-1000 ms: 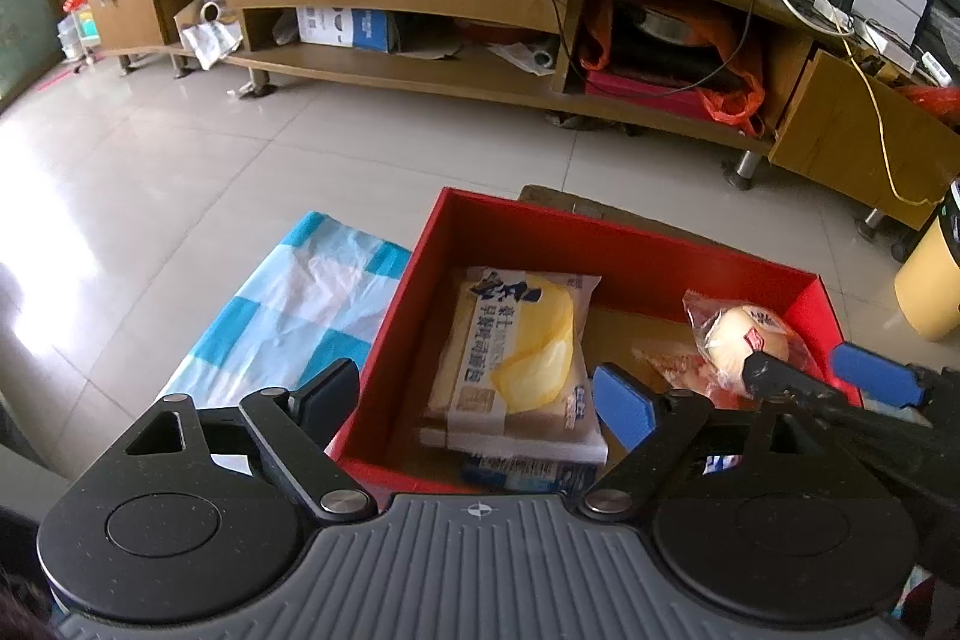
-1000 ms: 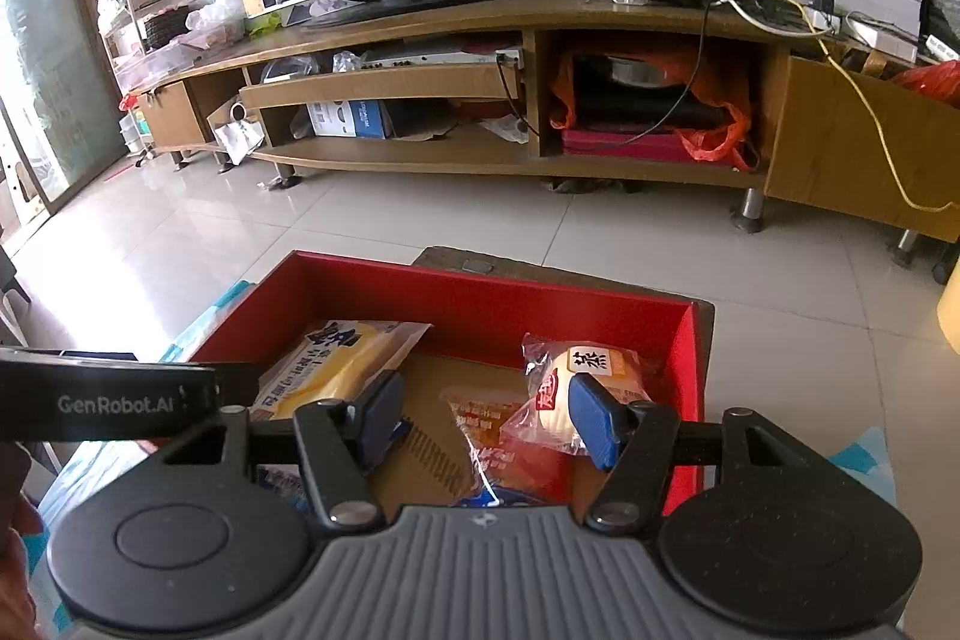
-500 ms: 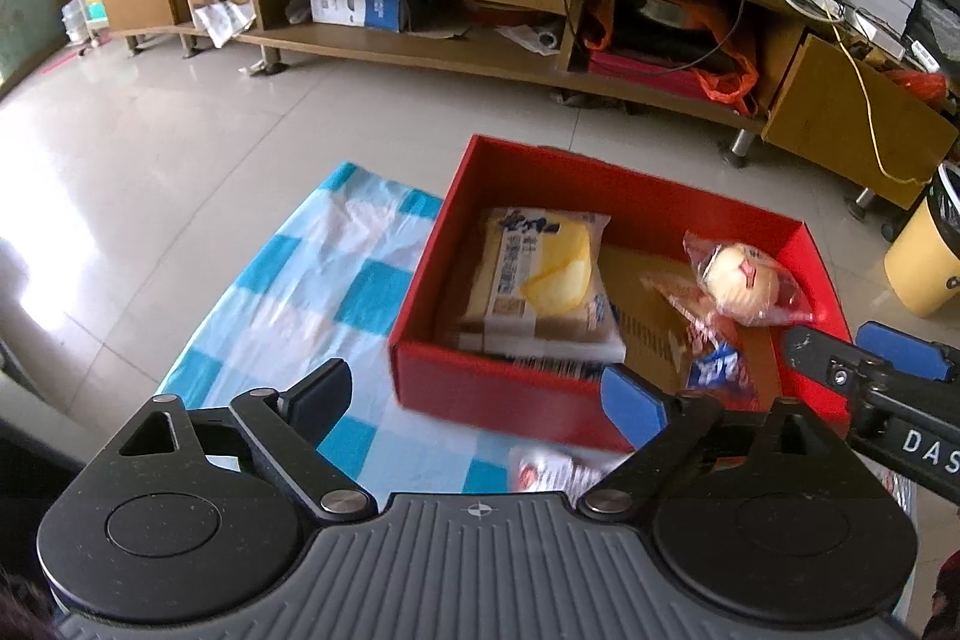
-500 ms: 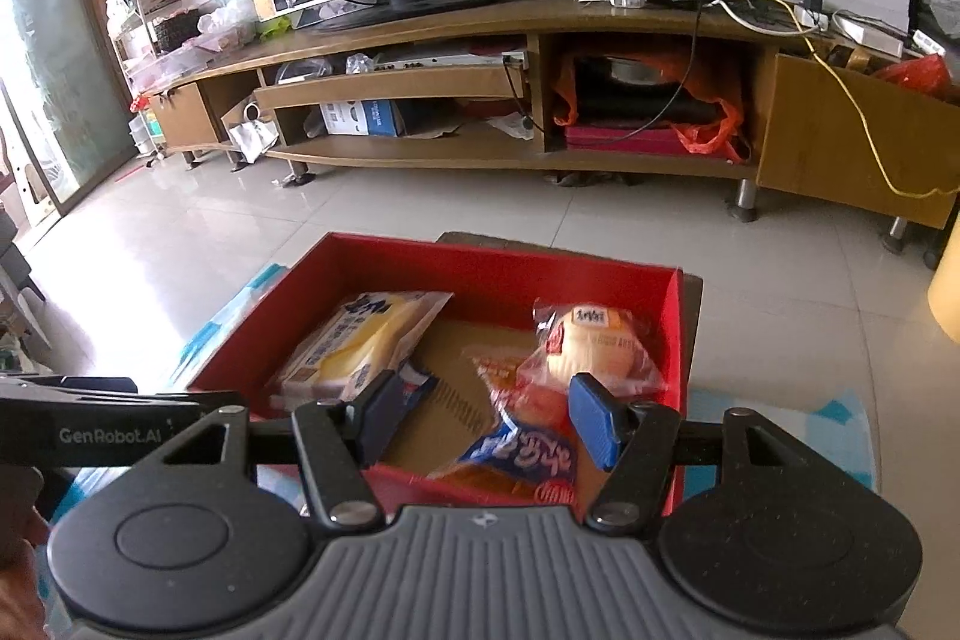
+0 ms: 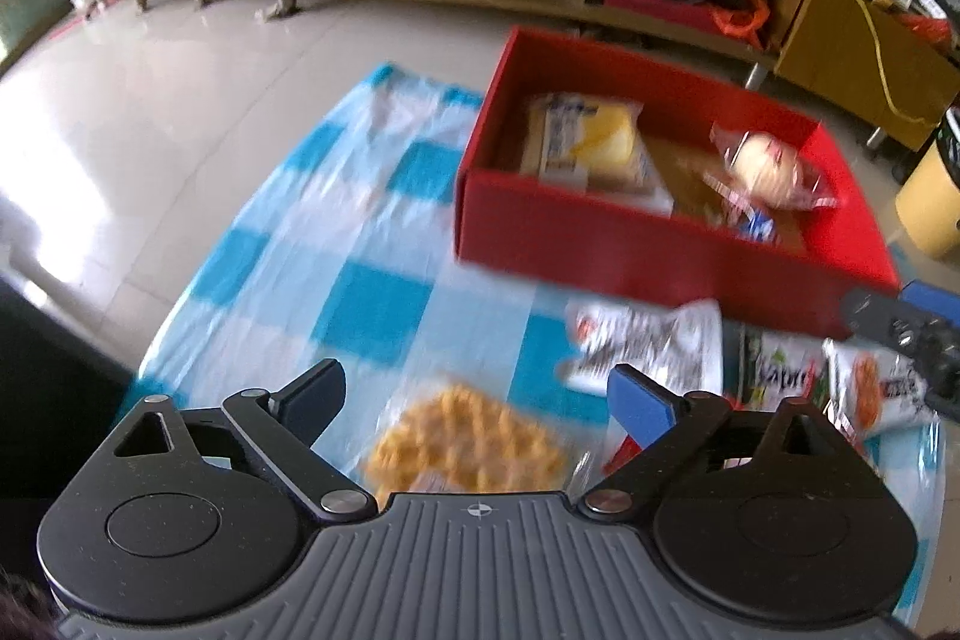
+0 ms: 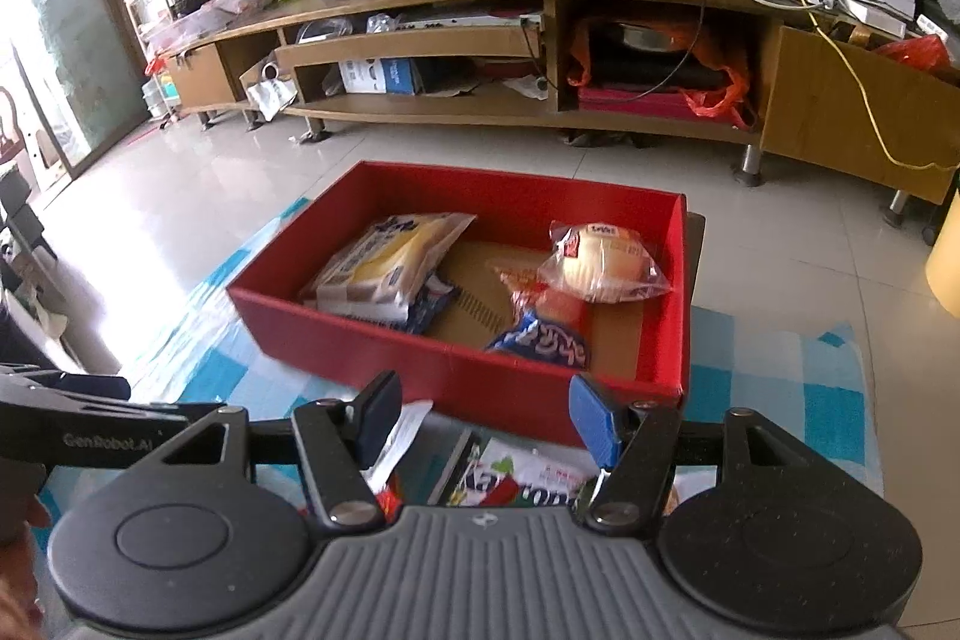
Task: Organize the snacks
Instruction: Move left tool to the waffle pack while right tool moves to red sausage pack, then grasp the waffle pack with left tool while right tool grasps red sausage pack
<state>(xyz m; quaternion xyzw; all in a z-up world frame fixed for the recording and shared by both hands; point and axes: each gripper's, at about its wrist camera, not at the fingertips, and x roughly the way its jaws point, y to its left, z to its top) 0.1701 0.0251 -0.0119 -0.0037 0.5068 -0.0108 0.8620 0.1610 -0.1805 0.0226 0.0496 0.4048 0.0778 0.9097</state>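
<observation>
On the blue-and-white checked cloth (image 5: 384, 304), at the near left of the scene, the left gripper (image 5: 477, 394) hangs with its jaws wide apart and nothing between them. Directly below and just ahead of it lies a waffle packet (image 5: 468, 445), its clear wrapper blurred, centred in the gap between the two fingers. That is the relation the next pick turns on: the packet sits squarely under this claw, so a short drop should bring the fingers to either side of it. Its long axis is hard to read through the blur.

Further right, a white printed pouch (image 5: 651, 343) lies near the red box's front wall, and beyond it a green-and-white packet (image 6: 519, 481) sits under the right gripper (image 6: 486, 418), whose jaws also stand apart and empty. More small packets lie at the far right of the cloth.

Behind all of these, the red box (image 6: 456, 373) holds a yellow cake pack (image 6: 390, 256) on its left side, a wrapped bun (image 6: 603, 262) on its right, and a blue sachet (image 6: 543, 343) near the front wall. The left claw looks nearer the waffles, the right nearer the green-and-white packet.
</observation>
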